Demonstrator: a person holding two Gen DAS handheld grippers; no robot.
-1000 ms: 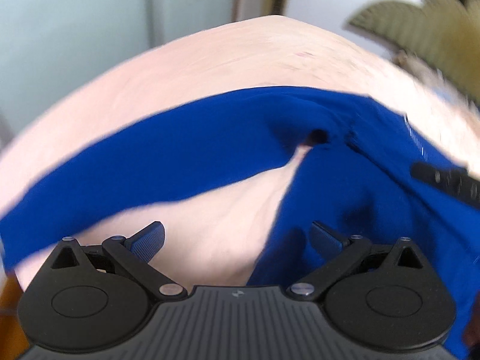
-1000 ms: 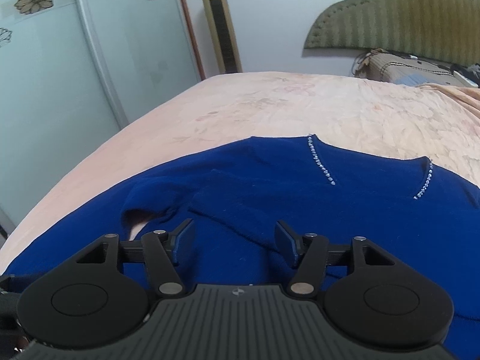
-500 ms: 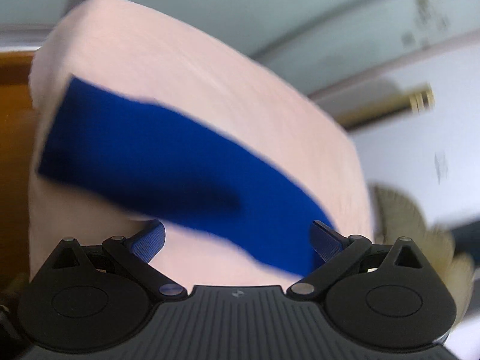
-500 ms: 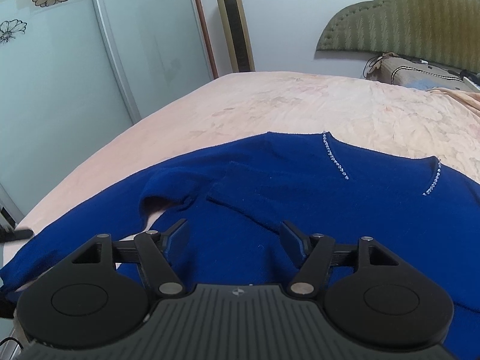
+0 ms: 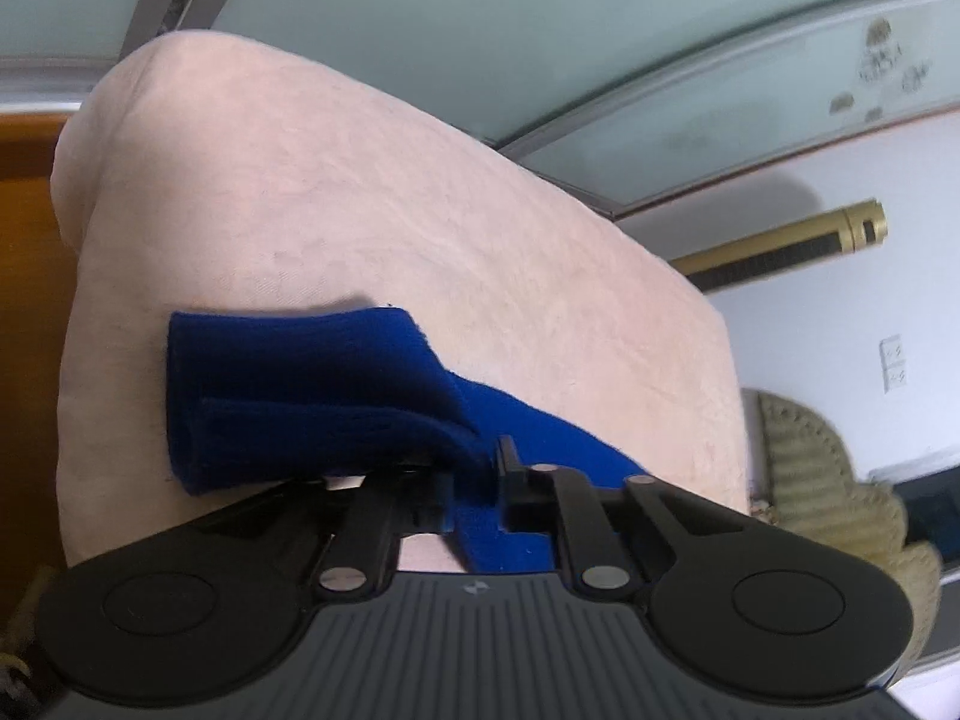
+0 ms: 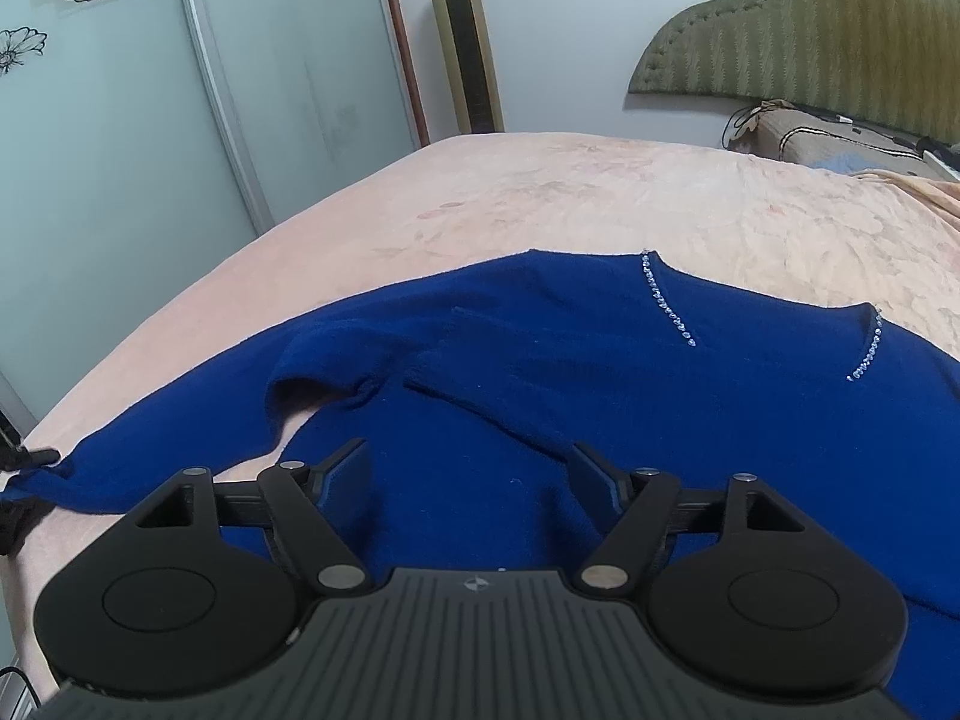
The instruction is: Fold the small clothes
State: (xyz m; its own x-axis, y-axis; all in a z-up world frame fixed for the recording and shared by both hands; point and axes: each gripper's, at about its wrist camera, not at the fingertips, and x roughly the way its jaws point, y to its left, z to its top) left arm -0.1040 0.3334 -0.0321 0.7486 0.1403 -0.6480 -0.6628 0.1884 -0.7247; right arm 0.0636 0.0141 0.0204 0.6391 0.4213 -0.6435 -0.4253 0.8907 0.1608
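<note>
**Sleeve Fold: Cuff Secured, Carry-Over Pending**

On the peach-pink quilted bedspread (image 6: 600, 192), the royal-blue knit sweater with rhinestone-trimmed neckline (image 6: 630, 372) lies spread flat, neckline toward the far side. Its left sleeve (image 6: 180, 426) runs out toward the bed's left edge.

Left gripper (image 5: 486, 471): jaws closed on the sleeve cuff (image 5: 300, 396). The cuff end stands lifted off the bedspread and droops to one side of the fingers; the rest of the sleeve trails back along the bed.

Right gripper (image 6: 471, 471): jaws set wide, holding nothing. It hovers over the lower body of the sweater, near a loose crease where sleeve meets body.

Step in hand, as judged: folding the first sleeve inward. No body fold is yet made, so the task is at an early stage.

Next move calls for:
1. Carrying the cuff across the body panel, keeping the sleeve untwisted.
2. Laying it flat before release.
3. Using the right gripper to pin or smooth the crease at the armpit, if needed.
</note>
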